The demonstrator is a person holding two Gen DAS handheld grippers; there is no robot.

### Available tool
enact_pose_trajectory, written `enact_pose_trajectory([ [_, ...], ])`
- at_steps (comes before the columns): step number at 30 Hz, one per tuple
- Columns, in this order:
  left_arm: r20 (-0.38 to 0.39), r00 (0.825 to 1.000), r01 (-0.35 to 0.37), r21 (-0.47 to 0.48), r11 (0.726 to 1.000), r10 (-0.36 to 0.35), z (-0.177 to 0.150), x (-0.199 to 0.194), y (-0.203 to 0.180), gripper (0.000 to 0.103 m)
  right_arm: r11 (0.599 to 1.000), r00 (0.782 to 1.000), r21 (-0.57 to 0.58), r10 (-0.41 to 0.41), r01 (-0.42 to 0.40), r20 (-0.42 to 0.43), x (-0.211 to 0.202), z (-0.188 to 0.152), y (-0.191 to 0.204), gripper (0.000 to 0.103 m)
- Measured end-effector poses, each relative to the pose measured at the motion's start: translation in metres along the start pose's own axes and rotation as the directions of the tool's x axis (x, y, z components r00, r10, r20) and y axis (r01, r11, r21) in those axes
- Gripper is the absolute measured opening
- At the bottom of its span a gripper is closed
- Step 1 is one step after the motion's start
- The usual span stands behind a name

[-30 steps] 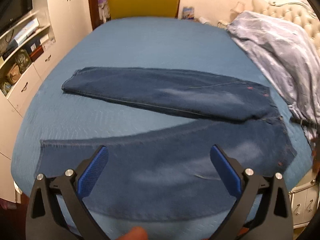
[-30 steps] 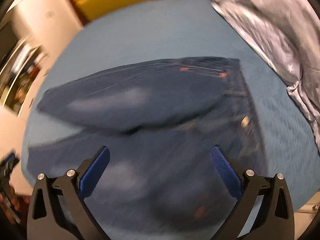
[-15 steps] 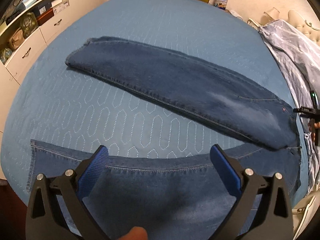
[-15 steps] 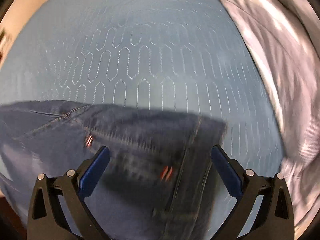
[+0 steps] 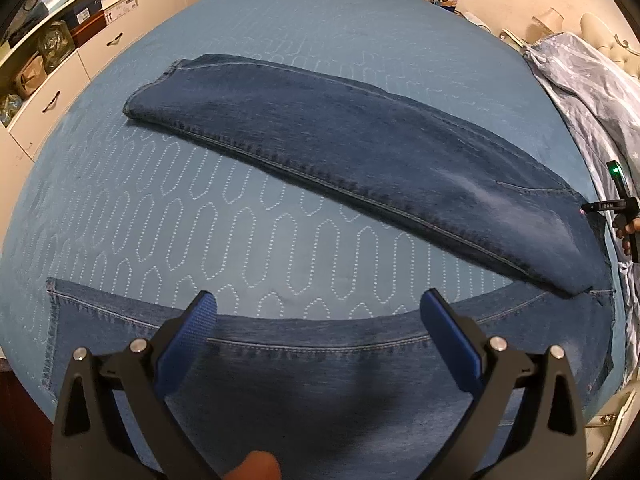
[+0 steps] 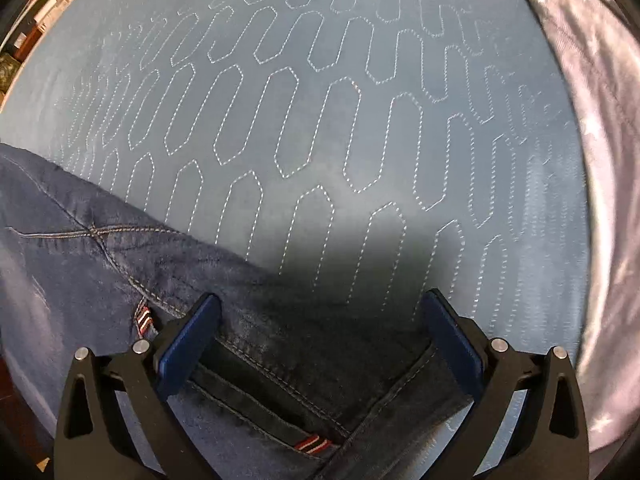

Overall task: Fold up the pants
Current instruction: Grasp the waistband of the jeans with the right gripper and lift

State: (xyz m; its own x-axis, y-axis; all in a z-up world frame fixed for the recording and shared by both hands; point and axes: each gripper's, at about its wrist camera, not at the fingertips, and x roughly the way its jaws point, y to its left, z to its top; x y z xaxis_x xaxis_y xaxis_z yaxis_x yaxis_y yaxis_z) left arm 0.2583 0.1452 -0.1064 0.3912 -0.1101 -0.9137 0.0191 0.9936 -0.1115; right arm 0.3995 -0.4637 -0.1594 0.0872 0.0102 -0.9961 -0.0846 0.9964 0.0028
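Closest to us in the left wrist view is our left gripper [image 5: 318,316]. Its two blue pads [image 5: 452,344] are spread wide apart and hold nothing. A fingertip [image 5: 256,465] of the person peeks in at the very bottom edge. Right under the pads lies the near leg [image 5: 300,380] of the jeans [image 5: 360,148], flat on the blue bedspread [image 5: 224,232]. Its hem is on the left, near the edge of the bed.

Past a strip of bare bedspread with white stitched shapes, we see the far leg [image 5: 340,140]. It runs at a slant from upper left down to the right, where both legs join at the top of the jeans. Near that end, at the right edge, we can see a bit of our right gripper [image 5: 616,208] with a small green light.

In the right wrist view, our right gripper [image 6: 320,316] is also wide open with nothing between its pads. The waist end of the jeans [image 6: 280,352] lies just below it, with a pocket seam and two little red striped tags [image 6: 314,443].

Farther off, a grey cover with stars [image 5: 592,84] is bunched on the right side of the bed. White drawers and shelves [image 5: 52,68] stand on the left.
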Motion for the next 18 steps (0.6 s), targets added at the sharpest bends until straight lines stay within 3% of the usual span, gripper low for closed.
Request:
enact_pose_trajectory([
  [2,0.005,1.000,0.002,-0.012,1.000,-0.002,0.001,-0.002,0.006,0.101,0.998,0.997,-0.019,0.065,-0.065,0.029,-0.008,-0.012,-0.002,0.063],
  [3,0.012,1.000,0.005,-0.028,1.000,-0.005,0.002,-0.003,0.010,0.101,0.997,0.998,-0.037,0.062,-0.061,0.031,-0.013,-0.018,0.001,0.039],
  [4,0.015,1.000,0.006,-0.040,0.999,-0.006,0.002,-0.004,0.013,0.101,0.998,0.999,-0.052,0.020,-0.018,0.040,-0.018,-0.024,0.005,0.023],
  [5,0.018,1.000,0.008,-0.053,0.999,-0.007,0.003,-0.005,0.016,0.101,0.998,0.998,-0.054,0.017,-0.014,0.053,-0.024,-0.029,0.005,0.016],
  [10,0.045,0.998,0.050,-0.089,0.995,-0.046,0.003,-0.021,0.020,0.099,0.999,0.965,0.013,0.033,-0.038,0.260,-0.080,-0.086,0.018,0.012],
  [13,0.072,0.996,0.069,-0.109,0.992,-0.061,0.002,-0.036,0.026,0.098,0.997,0.935,0.030,0.050,-0.064,0.351,-0.118,-0.144,0.029,0.011],
  [15,0.084,0.991,0.118,-0.148,0.982,-0.106,0.000,-0.046,0.034,0.094,0.992,0.893,0.026,0.097,-0.120,0.440,-0.158,-0.191,0.053,0.010],
  [18,0.123,0.982,0.168,-0.188,0.968,-0.147,-0.011,-0.065,0.050,0.093,0.984,0.846,0.020,0.142,-0.177,0.514,-0.197,-0.257,0.084,0.005],
])
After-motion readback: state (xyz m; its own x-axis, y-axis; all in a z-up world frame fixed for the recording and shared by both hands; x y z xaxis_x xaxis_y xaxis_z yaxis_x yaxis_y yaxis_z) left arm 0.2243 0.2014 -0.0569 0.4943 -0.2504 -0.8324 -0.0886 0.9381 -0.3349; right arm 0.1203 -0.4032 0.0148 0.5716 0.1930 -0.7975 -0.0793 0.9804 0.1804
